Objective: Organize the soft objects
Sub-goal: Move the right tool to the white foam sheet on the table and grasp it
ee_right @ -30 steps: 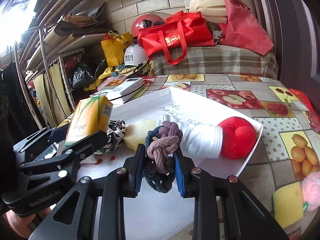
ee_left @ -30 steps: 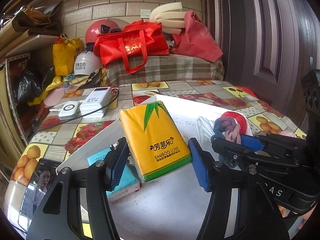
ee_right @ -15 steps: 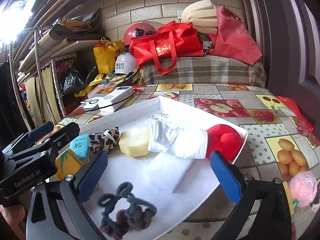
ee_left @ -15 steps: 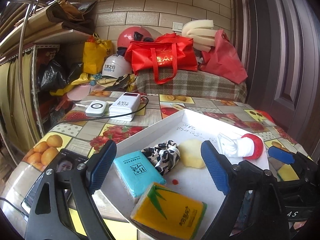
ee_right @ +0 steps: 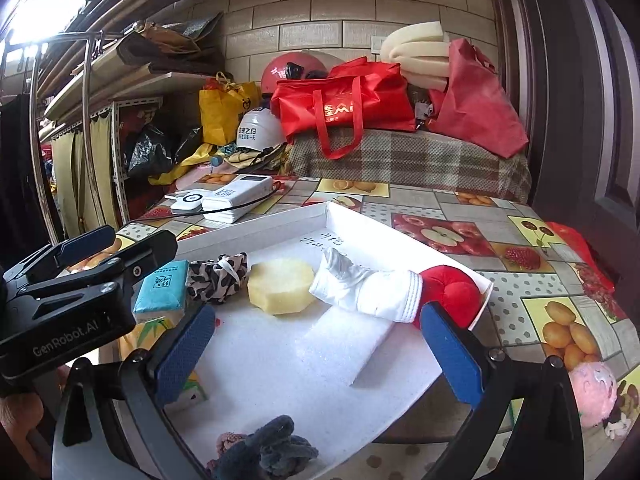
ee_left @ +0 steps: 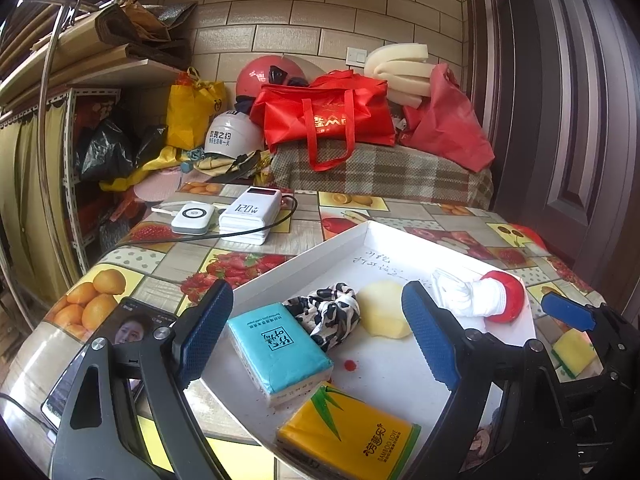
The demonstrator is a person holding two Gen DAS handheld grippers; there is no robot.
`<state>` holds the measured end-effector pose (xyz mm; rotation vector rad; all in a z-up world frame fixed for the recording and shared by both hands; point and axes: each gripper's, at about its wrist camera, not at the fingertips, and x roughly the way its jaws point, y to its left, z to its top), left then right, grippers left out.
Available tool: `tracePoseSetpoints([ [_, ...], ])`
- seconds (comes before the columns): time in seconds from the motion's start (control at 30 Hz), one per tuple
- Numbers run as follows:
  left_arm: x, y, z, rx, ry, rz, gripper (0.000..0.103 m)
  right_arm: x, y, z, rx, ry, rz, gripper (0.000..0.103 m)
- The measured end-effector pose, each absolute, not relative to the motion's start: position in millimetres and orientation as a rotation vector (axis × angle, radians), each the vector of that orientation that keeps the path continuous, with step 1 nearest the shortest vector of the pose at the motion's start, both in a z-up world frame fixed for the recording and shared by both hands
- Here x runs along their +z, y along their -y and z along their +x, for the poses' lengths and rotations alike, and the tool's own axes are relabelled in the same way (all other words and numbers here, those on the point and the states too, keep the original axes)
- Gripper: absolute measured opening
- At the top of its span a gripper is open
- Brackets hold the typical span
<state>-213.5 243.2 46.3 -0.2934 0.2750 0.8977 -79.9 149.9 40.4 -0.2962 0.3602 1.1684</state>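
A white tray [ee_left: 372, 236] [ee_right: 280, 220] on the table holds soft things: a yellow tissue pack [ee_left: 352, 436], a blue tissue pack [ee_left: 278, 350] [ee_right: 162, 288], a black-and-white scrunchie [ee_left: 328, 312] [ee_right: 218, 272], a pale yellow sponge [ee_left: 384, 314] [ee_right: 282, 286], a white sock [ee_left: 466, 296] [ee_right: 368, 286] with a red ball [ee_left: 508, 292] [ee_right: 452, 288], and a knotted blue-pink hair tie [ee_right: 264, 452]. My left gripper [ee_left: 316, 336] is open and empty above the tissue packs. My right gripper [ee_right: 316, 356] is open and empty above the hair tie.
Power banks [ee_left: 250, 214] with a cable and a phone [ee_left: 116, 332] lie on the fruit-print tablecloth left of the tray. A yellow sponge [ee_left: 572, 350] and a pink plush [ee_right: 592, 392] lie to the right. Red bags [ee_left: 328, 116], helmets and foam are stacked behind.
My left gripper let go of the yellow tissue pack, which now lies at the tray's near edge. My right gripper let go of the hair tie onto the tray. Both drew back.
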Motion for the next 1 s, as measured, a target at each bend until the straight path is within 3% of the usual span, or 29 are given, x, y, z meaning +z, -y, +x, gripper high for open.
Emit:
tracePoseSetpoints([
  [0.57,47.9,-237.4,-221.3,0.904,-0.238,-0.285,0.087,41.5,-117.9,-102.3,1.155,-0.303,-0.277,0.102],
  [1.0,52.0,-188.4,-205.2,0.794,-0.251,-0.19,0.087,40.1,-56.0,-114.7,1.261,-0.286,-0.315,0.103],
])
